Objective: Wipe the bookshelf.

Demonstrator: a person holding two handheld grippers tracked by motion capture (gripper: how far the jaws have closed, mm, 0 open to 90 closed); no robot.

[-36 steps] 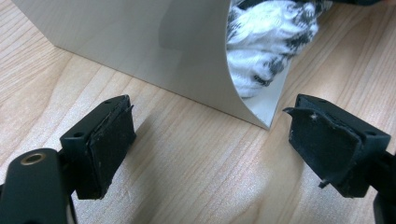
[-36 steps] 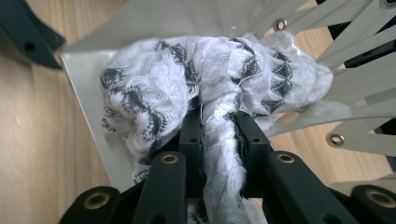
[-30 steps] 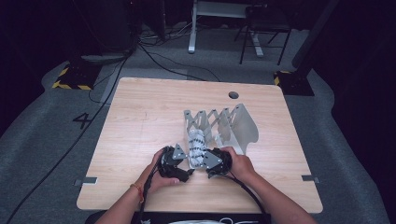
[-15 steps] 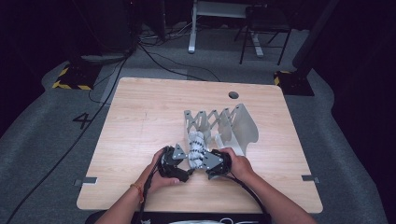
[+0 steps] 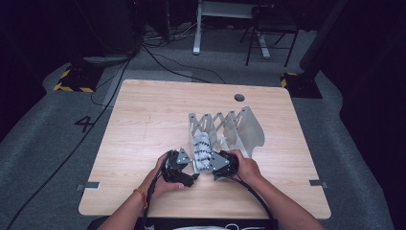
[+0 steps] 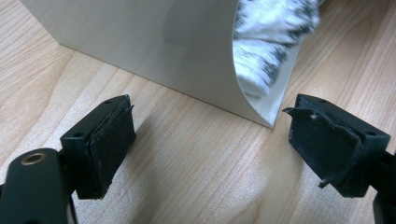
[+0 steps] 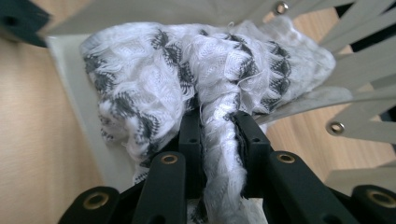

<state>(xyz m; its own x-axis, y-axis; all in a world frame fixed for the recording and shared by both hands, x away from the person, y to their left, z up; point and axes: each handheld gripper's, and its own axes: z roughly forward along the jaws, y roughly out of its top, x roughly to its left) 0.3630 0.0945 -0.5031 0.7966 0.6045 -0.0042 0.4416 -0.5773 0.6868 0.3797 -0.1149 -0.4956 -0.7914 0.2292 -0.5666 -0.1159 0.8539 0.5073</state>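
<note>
Seemingly midway: the right gripper (image 7: 217, 140) has its jaws pinched on a fold of the white-and-grey cloth (image 7: 187, 79), bundled ahead in the folding rack (image 5: 239, 127). The left gripper (image 6: 210, 144), jaws wide and empty, faces the rack's end panel on the bench (image 5: 143, 115); seating remains.

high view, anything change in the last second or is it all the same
Almost nothing visibly changed. The right gripper stays shut on the cloth in the rack; the left gripper stays open beside it. Hands, rack and table kept their places.
</note>
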